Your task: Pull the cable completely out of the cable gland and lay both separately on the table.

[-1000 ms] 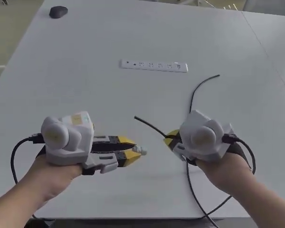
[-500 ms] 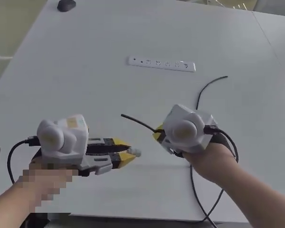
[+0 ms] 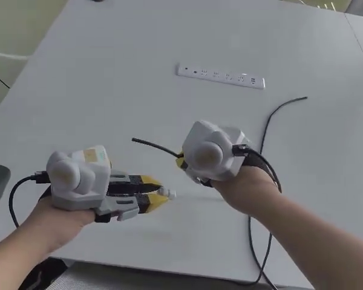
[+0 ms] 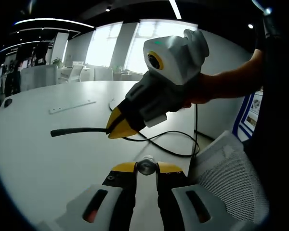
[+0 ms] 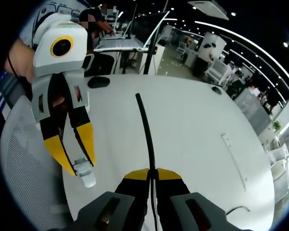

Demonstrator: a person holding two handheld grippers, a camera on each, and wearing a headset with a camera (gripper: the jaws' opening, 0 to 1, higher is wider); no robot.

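The left tool (image 3: 162, 194) is clamped on the small pale cable gland (image 3: 168, 194). The right tool (image 3: 181, 162) is pinched shut on the black cable (image 3: 150, 145), whose free end sticks out past its jaws, apart from the gland. The two look already separated, each held so it can be laid down alone; that step seems not yet done. The plain white desk (image 3: 109, 72) carries a power strip (image 3: 221, 77). Around it is a bright open office with ceiling lights and a mesh chair (image 4: 226, 161).

Open-plan office: long desks (image 5: 119, 44), white chairs (image 4: 92, 73), ceiling strip lights (image 5: 237, 36).
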